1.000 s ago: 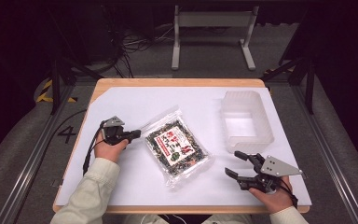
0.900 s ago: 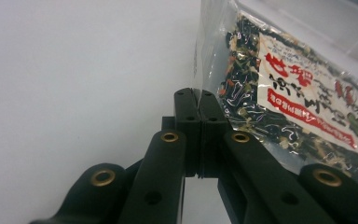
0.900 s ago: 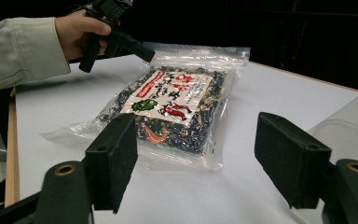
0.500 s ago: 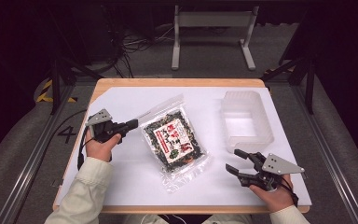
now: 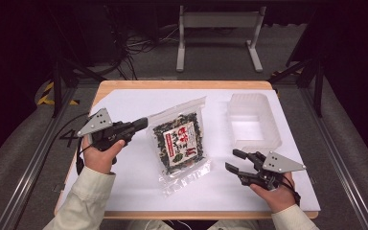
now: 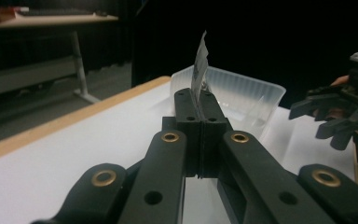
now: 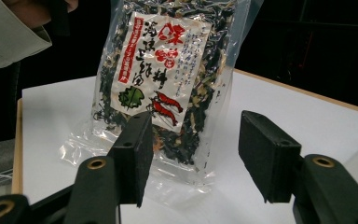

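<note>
A clear bag of dark dried seaweed with a red and white label stands tilted on the white table, its lower end resting on the surface. My left gripper is shut on the bag's upper left corner and holds it up. The left gripper view has the pinched plastic edge rising from between my closed jaws. My right gripper stands open near the front right, apart from the bag. In the right gripper view the bag hangs just beyond the open gripper.
An empty translucent plastic container sits at the back right, also seen behind the left jaws. A white sheet covers the wooden table. A light sleeve is at the upper left of the right gripper view.
The left gripper has lifted the bag's corner and swung it, so the bag turned from lying flat and diagonal to standing tilted. The right gripper has barely moved.
</note>
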Demonstrator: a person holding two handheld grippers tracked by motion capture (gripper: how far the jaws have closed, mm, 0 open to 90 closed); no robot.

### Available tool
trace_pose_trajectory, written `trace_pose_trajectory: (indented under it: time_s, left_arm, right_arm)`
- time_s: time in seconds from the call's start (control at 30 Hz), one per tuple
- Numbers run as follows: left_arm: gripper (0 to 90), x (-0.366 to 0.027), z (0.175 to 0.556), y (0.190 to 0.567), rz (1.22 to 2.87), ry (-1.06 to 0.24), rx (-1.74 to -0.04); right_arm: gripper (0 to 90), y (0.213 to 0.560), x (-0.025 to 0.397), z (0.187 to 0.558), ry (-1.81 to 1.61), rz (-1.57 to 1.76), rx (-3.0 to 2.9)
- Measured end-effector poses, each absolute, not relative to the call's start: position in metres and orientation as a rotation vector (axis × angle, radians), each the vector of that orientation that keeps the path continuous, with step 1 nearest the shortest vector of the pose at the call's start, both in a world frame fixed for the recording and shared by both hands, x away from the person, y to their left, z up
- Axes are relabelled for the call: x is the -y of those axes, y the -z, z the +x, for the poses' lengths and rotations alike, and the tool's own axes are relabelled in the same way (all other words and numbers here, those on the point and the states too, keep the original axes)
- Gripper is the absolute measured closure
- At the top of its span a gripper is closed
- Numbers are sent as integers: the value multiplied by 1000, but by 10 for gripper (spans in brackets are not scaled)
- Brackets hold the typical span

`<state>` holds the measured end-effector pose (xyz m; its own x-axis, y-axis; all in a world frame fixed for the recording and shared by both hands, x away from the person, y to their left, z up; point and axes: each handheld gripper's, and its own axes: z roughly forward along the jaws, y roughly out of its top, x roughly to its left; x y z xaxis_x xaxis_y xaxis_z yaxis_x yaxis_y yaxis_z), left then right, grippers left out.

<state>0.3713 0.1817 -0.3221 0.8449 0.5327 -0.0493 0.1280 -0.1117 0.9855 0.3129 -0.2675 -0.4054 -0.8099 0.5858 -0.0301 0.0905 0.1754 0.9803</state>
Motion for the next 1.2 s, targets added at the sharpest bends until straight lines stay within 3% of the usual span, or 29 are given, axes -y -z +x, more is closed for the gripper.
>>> trace_pose_trajectory:
  time_s: [0.3,0.7,1.2]
  left_arm:
    - [900,-178,350,300,1660,-458,-419]
    - [900,-175,340,291,1643,-457,-366]
    - [900,-172,338,290,1650,-422,-348]
  right_arm:
    - [387,396,242,332,-1654,631,-2131]
    - [275,391,201,365,-1696,586,-2242]
    - [245,392,173,393,-1809,533,-2269]
